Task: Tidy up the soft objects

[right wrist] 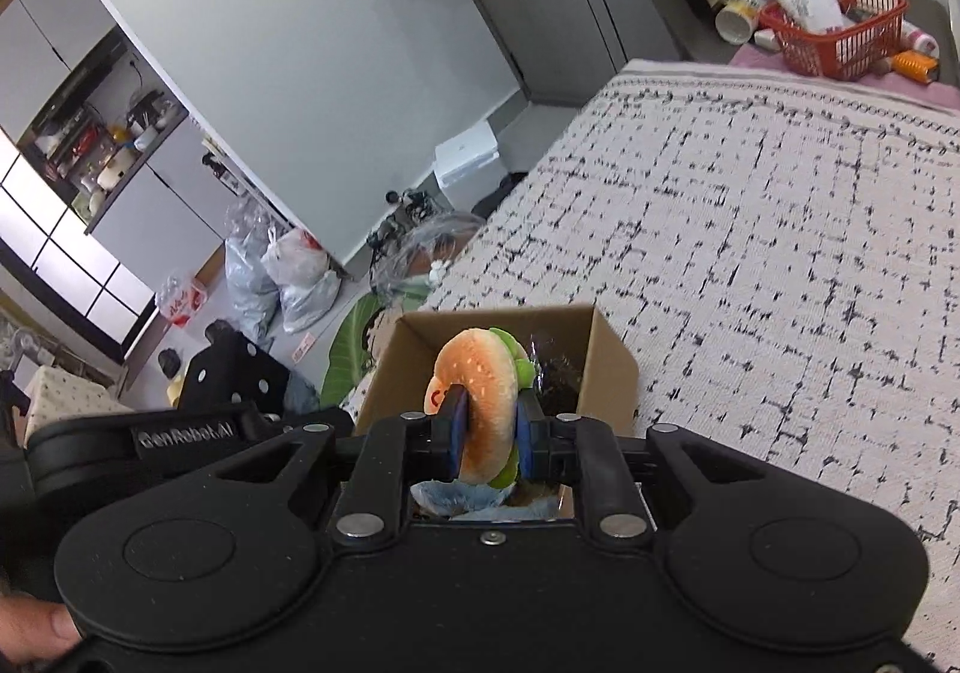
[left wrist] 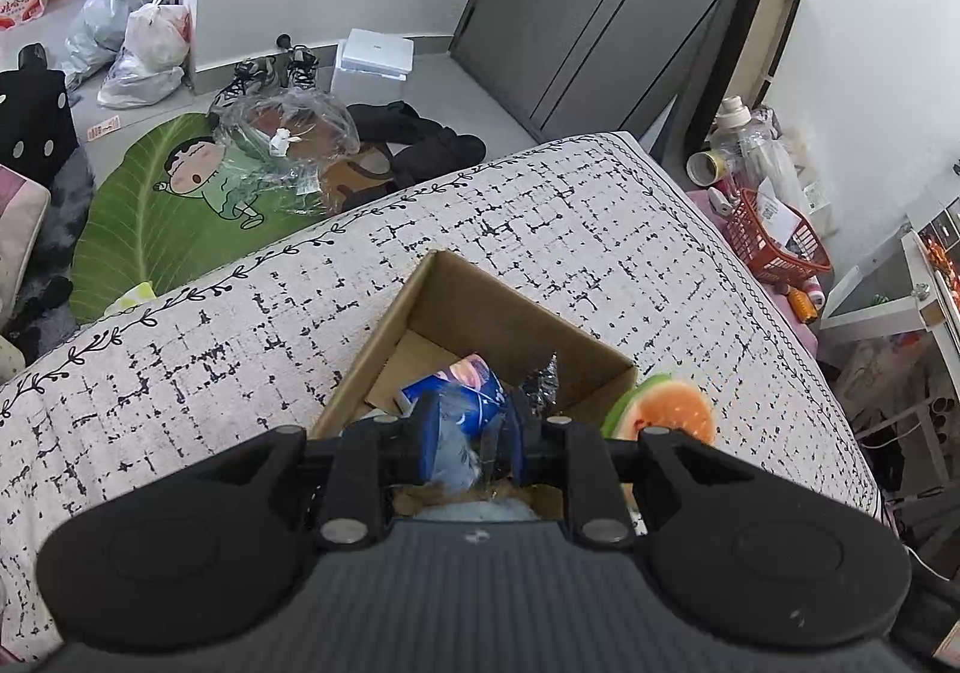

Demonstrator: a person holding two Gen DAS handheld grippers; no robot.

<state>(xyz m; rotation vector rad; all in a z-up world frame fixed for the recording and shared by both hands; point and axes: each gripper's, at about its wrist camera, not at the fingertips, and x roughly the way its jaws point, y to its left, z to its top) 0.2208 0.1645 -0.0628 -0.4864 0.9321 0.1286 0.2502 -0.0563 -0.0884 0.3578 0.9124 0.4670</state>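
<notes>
Squeezing a tan plush burger point(right wrist: 483, 403), the right tool point(right wrist: 487, 427) tilts its green-edged bun.

A plush burger point(right wrist: 483, 403), with a tan seeded bun and green lettuce frill, stands on edge, pinched at its middle just above the near part of an open brown cardboard box point(right wrist: 612, 367). The box sits on a white bed cover with black dashes point(right wrist: 780, 253). A soft blue packet point(left wrist: 465, 409) with a clear crinkled wrapper and an orange picture is held tilted over the same box point(left wrist: 432, 295); the burger point(left wrist: 666, 412) shows just right of it, at the box's right rim.
</notes>
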